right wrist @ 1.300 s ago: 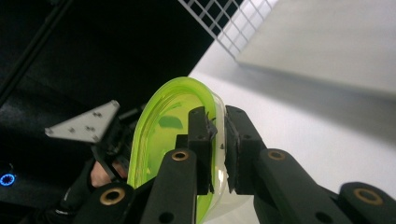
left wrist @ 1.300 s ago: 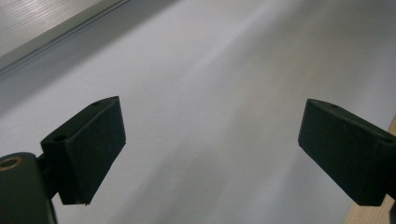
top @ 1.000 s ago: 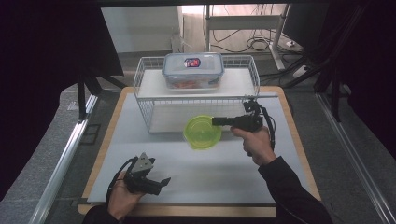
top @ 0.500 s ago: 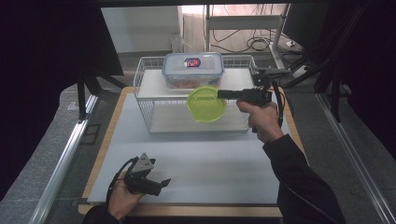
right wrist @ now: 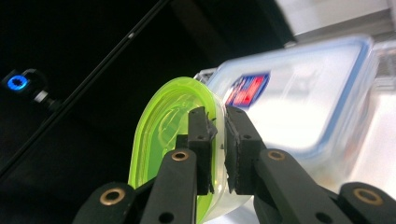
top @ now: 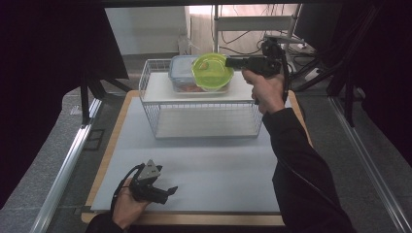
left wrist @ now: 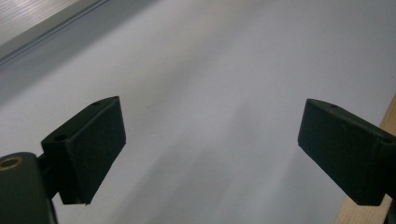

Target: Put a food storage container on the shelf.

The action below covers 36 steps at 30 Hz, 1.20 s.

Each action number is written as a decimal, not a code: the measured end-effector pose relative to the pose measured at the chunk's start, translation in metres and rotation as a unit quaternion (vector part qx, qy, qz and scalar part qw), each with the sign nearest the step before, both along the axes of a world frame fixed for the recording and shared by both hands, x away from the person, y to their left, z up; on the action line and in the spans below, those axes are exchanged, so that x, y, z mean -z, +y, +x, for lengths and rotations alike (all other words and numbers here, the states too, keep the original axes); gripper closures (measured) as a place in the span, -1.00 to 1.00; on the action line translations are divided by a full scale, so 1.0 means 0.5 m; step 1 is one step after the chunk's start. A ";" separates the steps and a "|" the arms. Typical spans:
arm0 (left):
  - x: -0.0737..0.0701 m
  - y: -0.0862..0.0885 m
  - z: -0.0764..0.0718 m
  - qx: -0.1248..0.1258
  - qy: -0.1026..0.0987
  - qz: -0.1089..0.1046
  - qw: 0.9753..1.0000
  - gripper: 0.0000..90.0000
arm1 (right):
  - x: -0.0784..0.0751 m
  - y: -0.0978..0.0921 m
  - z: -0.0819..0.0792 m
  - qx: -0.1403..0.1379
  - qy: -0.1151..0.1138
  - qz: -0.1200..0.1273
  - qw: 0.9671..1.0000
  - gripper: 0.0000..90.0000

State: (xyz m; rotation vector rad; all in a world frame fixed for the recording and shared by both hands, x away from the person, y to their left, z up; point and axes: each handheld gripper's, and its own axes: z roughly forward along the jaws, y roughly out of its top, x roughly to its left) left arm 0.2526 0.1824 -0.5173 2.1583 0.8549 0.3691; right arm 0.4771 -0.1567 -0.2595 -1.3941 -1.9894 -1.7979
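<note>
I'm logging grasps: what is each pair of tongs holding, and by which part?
The right tongs pinch the green bowl by its rim. The left tongs are open, holding nothing.

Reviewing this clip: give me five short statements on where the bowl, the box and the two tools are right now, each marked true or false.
1. The right tool is shut on the rim of the green bowl. True.
2. The bowl rests on the table. False: it is held up at the level of the rack top, in front of the box.
3. The left tool is open and holds nothing. True.
4. The box lies on the lower shelf of the rack. False: it sits on the top shelf.
5. The left tool is inside the rack. False: it is low over the near part of the table.
</note>
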 end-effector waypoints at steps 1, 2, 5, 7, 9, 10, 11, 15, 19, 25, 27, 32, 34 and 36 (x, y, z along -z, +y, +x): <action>0.000 -0.001 0.000 0.002 0.000 0.001 1.000 -0.83 | -0.002 0.003 0.006 0.006 0.001 0.003 1.000 0.82; 0.000 -0.001 0.000 0.003 -0.001 0.003 1.000 -0.83 | -0.006 0.008 0.015 0.015 0.001 0.005 1.000 0.82; 0.000 -0.002 -0.001 0.005 -0.002 0.004 1.000 -0.83 | -0.011 0.022 0.033 0.037 0.005 0.009 0.999 0.82; 0.000 -0.002 -0.002 0.006 -0.001 0.002 1.000 -0.83 | -0.013 0.034 0.045 0.049 0.011 0.012 0.999 0.82; 0.000 -0.002 -0.002 0.006 0.000 0.001 1.000 -0.83 | -0.015 0.046 0.054 0.063 0.012 0.011 0.998 0.82; 0.000 -0.002 -0.002 0.007 0.000 0.002 1.000 -0.83 | -0.016 0.051 0.057 0.068 0.013 0.011 0.998 0.82; 0.000 -0.002 -0.002 0.008 0.000 0.002 1.000 -0.83 | -0.016 0.056 0.061 0.073 0.015 0.012 0.997 0.82; 0.000 -0.002 -0.003 0.011 0.000 0.001 1.000 -0.83 | -0.018 0.076 0.077 0.093 0.022 0.019 0.995 0.82; 0.000 -0.002 -0.004 0.014 0.001 0.000 1.000 -0.83 | -0.016 0.089 0.088 0.112 0.023 0.013 0.993 0.81; 0.001 -0.004 -0.004 0.017 0.003 0.002 1.000 -0.83 | -0.010 0.095 0.095 0.133 0.017 0.008 0.991 0.76; 0.001 -0.005 -0.004 0.018 0.003 0.004 1.000 -0.83 | -0.007 0.096 0.096 0.135 0.018 0.009 0.991 0.64; 0.003 -0.007 -0.003 0.021 0.006 0.008 1.000 -0.83 | 0.000 0.098 0.099 0.129 0.026 0.005 0.991 0.58; 0.004 -0.008 -0.003 0.022 0.008 0.009 1.000 -0.83 | 0.003 0.099 0.101 0.127 0.028 0.004 0.992 0.56; 0.005 -0.009 -0.003 0.023 0.009 0.011 1.000 -0.83 | 0.007 0.100 0.102 0.124 0.032 0.004 0.992 0.55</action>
